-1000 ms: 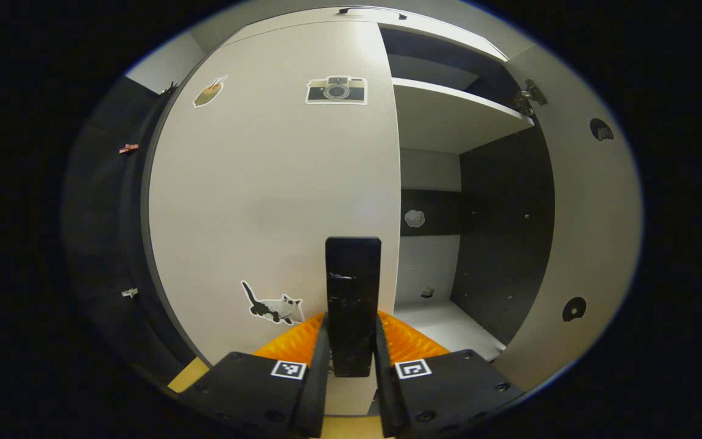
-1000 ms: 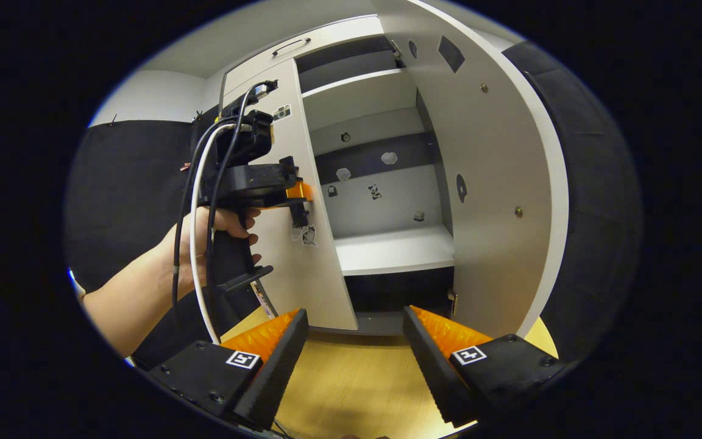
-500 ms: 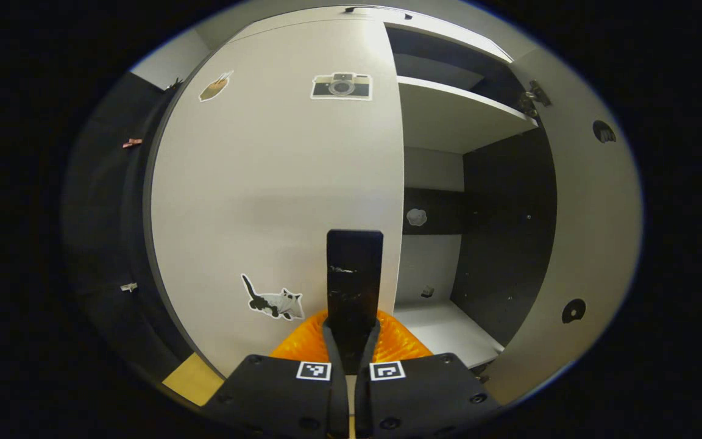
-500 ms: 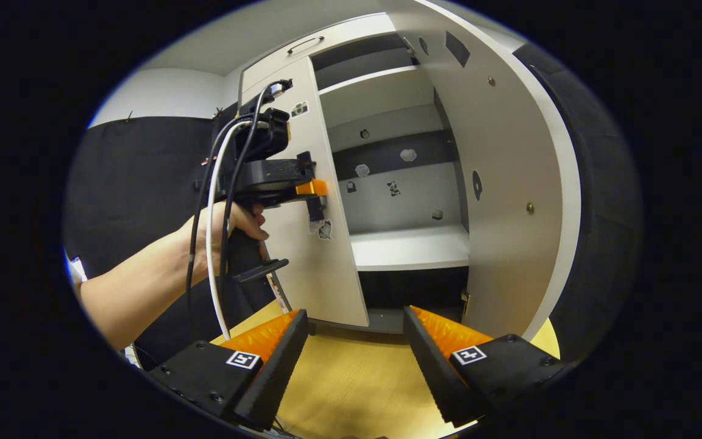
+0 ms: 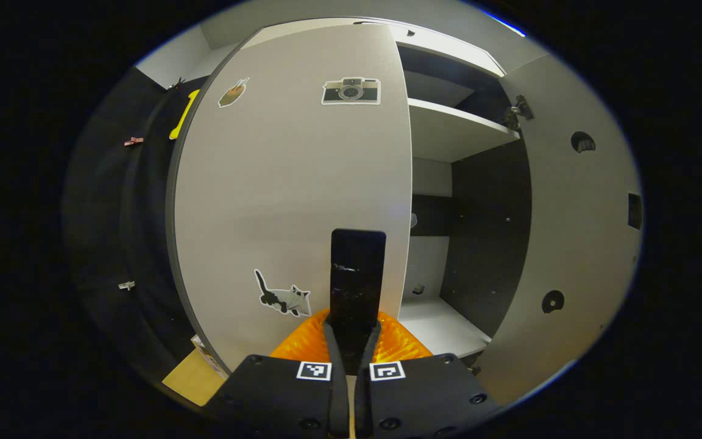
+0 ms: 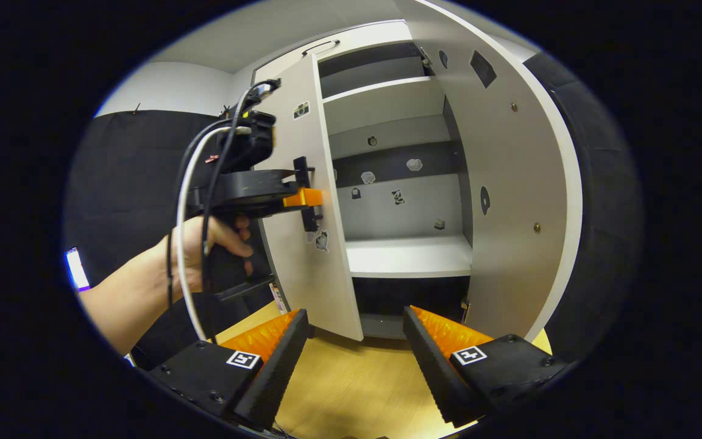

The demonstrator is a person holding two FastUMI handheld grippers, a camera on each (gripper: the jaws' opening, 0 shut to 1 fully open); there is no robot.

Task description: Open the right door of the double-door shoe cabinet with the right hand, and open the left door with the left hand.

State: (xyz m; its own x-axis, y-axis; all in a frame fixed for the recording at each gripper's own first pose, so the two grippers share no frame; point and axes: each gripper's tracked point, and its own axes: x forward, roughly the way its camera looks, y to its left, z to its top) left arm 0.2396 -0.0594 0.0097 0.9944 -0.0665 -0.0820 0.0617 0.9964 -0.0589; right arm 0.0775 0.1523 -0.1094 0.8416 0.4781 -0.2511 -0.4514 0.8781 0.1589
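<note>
Pale grey panels: the shoe cabinet (image 6: 387,97) stands on a wood-grain floor (image 6: 351,390), with black cloth walls to either side.
Right door: the right door (image 6: 509,201) is swung wide open, its inner face showing round hinge recesses and small screws.
Left door: the left door (image 5: 290,195) is partly ajar, its free edge standing out from the cabinet front; in the right gripper view it shows edge-on beside the open interior.
Handle: a black vertical handle (image 5: 357,280) sits near the free edge of the left door, low on its face.
Left gripper: the left gripper (image 5: 351,332) has its fingers pressed together on the handle from both sides; in the right gripper view a hand (image 6: 205,244) holds this gripper by its grip, cables trailing from it.
Right gripper: the right gripper (image 6: 354,332) has its fingers spread apart, holding nothing, above the floor in front of the cabinet.
Stickers: a camera sticker (image 5: 351,91) sits high on the left door and a cat sticker (image 5: 284,299) sits low, just left of the handle.
Inside: a white shelf (image 6: 409,256) lies across the middle.
</note>
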